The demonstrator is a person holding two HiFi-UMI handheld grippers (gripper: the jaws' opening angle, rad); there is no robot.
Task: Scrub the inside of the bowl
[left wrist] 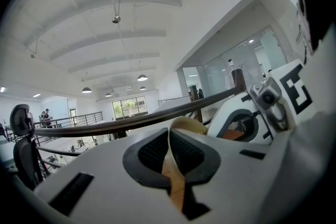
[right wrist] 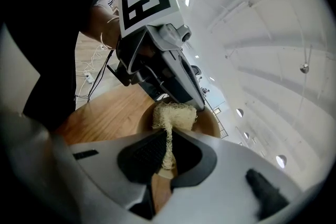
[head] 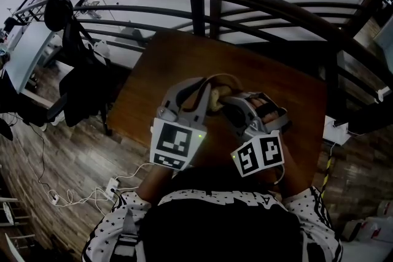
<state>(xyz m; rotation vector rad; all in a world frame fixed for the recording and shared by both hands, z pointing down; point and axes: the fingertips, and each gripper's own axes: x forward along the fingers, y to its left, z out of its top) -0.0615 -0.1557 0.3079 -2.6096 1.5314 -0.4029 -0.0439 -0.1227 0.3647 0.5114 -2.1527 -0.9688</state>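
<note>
Left gripper point(left wrist: 169, 157) clamps the bowl point(left wrist: 188, 124) by its rim over the table point(head: 178, 64); right gripper point(right wrist: 167, 153) pinches a scrubber point(right wrist: 174, 113) against the bowl's inside. A hard push could twist the bowl loose, I reckon; that rim grip looks thin.

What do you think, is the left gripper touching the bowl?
Touching. The left gripper view shows the left gripper shut tight on the thin rim of the bowl.

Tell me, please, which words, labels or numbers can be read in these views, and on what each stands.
None can be read: no words or numbers show in any view.
The left marker cube and the right marker cube bear only black-and-white square patterns, not letters.
</note>
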